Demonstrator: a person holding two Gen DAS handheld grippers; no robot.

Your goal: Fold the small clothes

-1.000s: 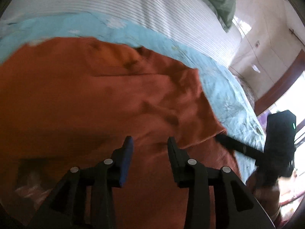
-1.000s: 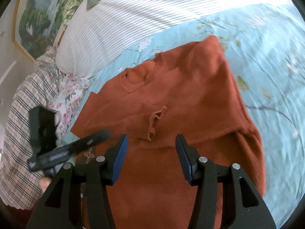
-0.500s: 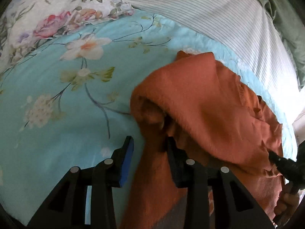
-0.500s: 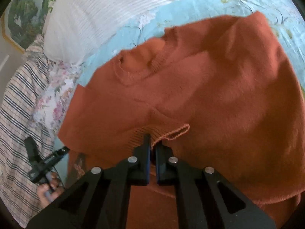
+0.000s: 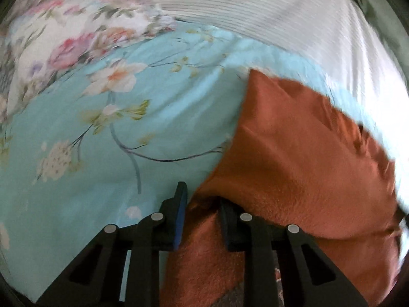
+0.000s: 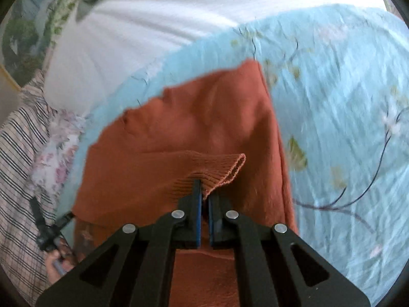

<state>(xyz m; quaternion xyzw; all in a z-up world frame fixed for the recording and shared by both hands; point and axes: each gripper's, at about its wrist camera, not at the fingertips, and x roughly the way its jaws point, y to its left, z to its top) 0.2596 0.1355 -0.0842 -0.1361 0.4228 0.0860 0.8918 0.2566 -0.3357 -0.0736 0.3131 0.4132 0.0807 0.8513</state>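
A rust-orange knit sweater (image 5: 294,158) lies on a light blue floral bedsheet (image 5: 127,133). My left gripper (image 5: 202,202) has its jaws part-closed around a bunched fold at the sweater's left edge, which fills the gap between them. In the right wrist view the sweater (image 6: 204,117) lies folded, with its ribbed sleeve cuff (image 6: 219,168) lifted. My right gripper (image 6: 203,192) is shut on that cuff and holds it over the sweater's body. The left gripper also shows small at the far left of the right wrist view (image 6: 48,230), held by a hand.
A white striped pillow (image 5: 268,18) lies beyond the sweater. A floral pillow (image 5: 76,25) sits at the upper left. A plaid cloth (image 6: 18,153) lies at the left in the right wrist view. Blue sheet (image 6: 345,128) spreads to the right.
My right gripper has lifted the cuff and carried it across the sweater. My left gripper has narrowed onto the sweater's left edge fold. Both views are blurred by motion.
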